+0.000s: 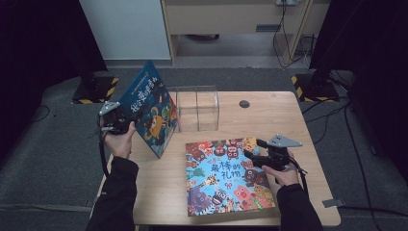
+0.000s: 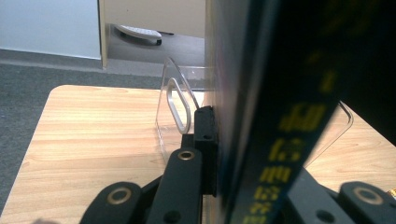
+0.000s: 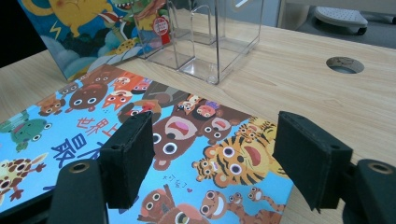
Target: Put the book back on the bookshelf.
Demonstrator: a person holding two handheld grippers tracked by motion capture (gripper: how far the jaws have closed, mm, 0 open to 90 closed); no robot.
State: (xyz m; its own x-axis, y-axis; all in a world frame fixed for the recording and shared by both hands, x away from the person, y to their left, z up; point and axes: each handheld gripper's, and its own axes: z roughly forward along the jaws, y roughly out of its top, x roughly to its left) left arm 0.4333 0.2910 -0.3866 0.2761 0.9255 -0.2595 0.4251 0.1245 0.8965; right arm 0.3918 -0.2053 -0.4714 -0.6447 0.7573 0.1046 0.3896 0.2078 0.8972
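A dark blue picture book [image 1: 149, 108] stands tilted on its lower corner at the table's left, just left of a clear acrylic book holder [image 1: 197, 108]. My left gripper [image 1: 126, 122] is shut on its left edge. In the left gripper view the book's spine [image 2: 280, 116] with yellow lettering sits between the jaws, and the holder [image 2: 175, 112] is just behind. A second colourful book [image 1: 226, 175] lies flat at the front. My right gripper [image 1: 252, 154] hovers open over its upper right corner. In the right gripper view the pads [image 3: 130, 154] stand wide apart above the cover [image 3: 93, 135], with nothing between them.
The wooden table [image 1: 269, 115] has a round cable hole [image 1: 244, 103] behind the flat book. Bare wood lies to the right of the holder [image 3: 205, 37]. Grey carpet surrounds the table, with cables and stand bases at the back corners.
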